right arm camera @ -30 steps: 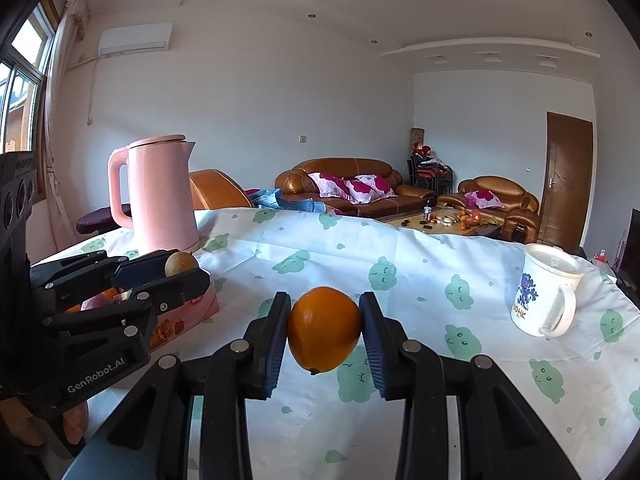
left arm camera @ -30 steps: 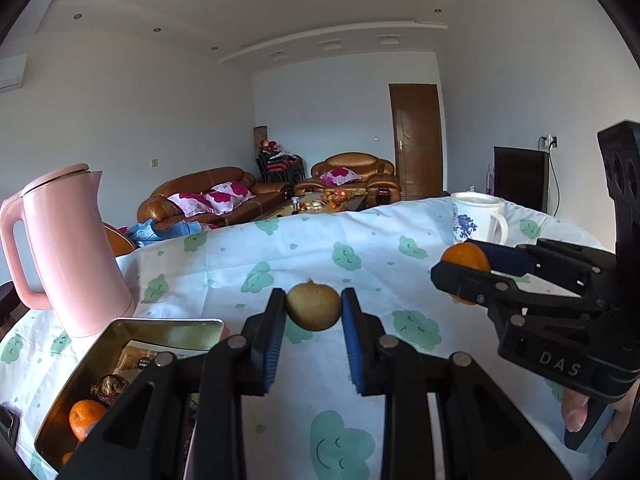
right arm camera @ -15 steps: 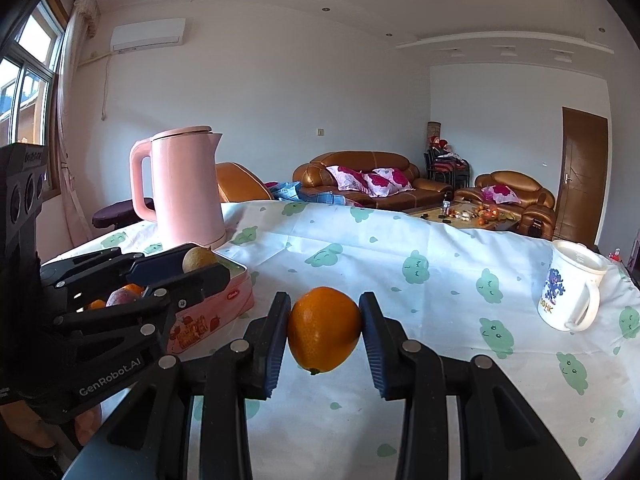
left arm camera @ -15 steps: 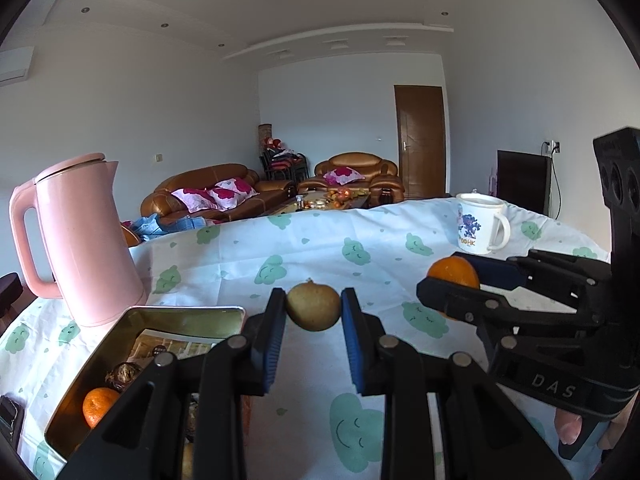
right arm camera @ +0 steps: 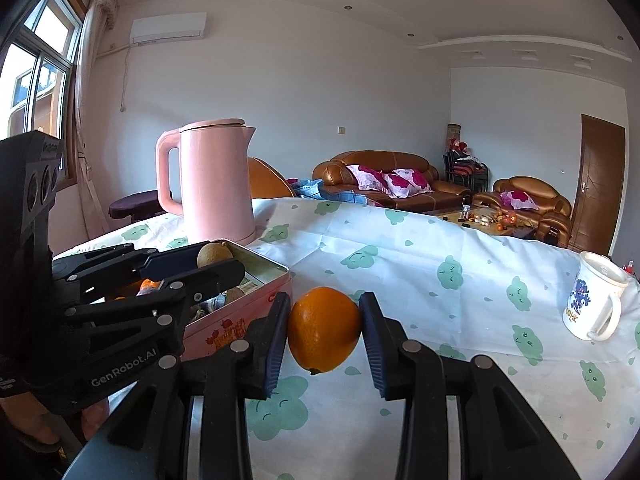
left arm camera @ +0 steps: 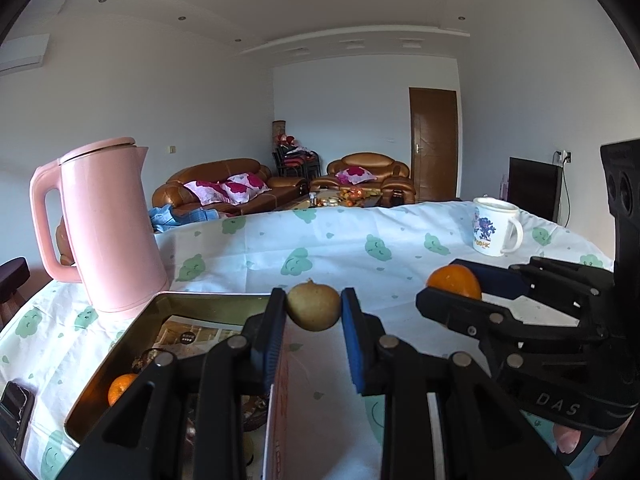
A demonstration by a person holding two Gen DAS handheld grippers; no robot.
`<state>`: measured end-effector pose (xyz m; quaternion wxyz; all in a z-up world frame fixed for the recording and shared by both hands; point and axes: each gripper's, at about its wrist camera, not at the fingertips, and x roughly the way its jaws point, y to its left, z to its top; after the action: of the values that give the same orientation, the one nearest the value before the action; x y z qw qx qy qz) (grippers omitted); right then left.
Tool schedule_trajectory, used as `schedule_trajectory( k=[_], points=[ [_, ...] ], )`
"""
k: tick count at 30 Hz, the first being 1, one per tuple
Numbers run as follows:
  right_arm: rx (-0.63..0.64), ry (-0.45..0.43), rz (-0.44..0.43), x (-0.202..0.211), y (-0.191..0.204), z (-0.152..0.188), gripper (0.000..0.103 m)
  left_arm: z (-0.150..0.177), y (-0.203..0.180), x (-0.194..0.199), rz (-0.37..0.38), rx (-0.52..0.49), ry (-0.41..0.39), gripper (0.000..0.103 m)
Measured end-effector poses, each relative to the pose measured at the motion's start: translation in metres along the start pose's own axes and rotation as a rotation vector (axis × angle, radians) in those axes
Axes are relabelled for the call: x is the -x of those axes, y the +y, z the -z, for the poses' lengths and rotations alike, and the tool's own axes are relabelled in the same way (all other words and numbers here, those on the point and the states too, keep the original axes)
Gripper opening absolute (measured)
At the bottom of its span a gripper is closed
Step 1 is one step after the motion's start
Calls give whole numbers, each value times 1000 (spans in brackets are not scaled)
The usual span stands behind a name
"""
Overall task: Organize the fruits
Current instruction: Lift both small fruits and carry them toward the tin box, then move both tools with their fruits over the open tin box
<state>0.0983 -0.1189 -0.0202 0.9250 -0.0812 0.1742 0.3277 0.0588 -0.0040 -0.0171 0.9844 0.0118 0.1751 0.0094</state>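
The left gripper (left arm camera: 314, 314) is clamped on a small brown-yellow fruit (left arm camera: 314, 307) and holds it in the air, at the near right edge of the open tin box (left arm camera: 120, 354). The right gripper (right arm camera: 323, 330) is clamped on an orange (right arm camera: 324, 329), above the counter (right arm camera: 420, 280), just beside the box on its right.

The step in hand is, I think, to put both fruits in the box, which already has an orange fruit (left arm camera: 121, 388) and other small things inside.

To do it well:
- bring the left gripper more to the left, fully over the inside of the box, w/o touching the rim;
- go low before opening, so the fruit does not roll or bounce out;
- keep the right gripper back till the left one is out, as the two are near each other;
- stay away from the pink kettle (left arm camera: 108, 224) behind the box.
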Motion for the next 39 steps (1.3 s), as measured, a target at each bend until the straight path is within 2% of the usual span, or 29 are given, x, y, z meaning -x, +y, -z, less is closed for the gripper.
schedule_trajectory(
  k=[17, 39],
  points=[
    [28, 16, -72, -17, 29, -15, 38, 5, 31, 11, -43, 33, 24, 29],
    [95, 26, -146, -42, 74, -30, 38, 3, 82, 30, -129, 81, 13, 29]
  ],
)
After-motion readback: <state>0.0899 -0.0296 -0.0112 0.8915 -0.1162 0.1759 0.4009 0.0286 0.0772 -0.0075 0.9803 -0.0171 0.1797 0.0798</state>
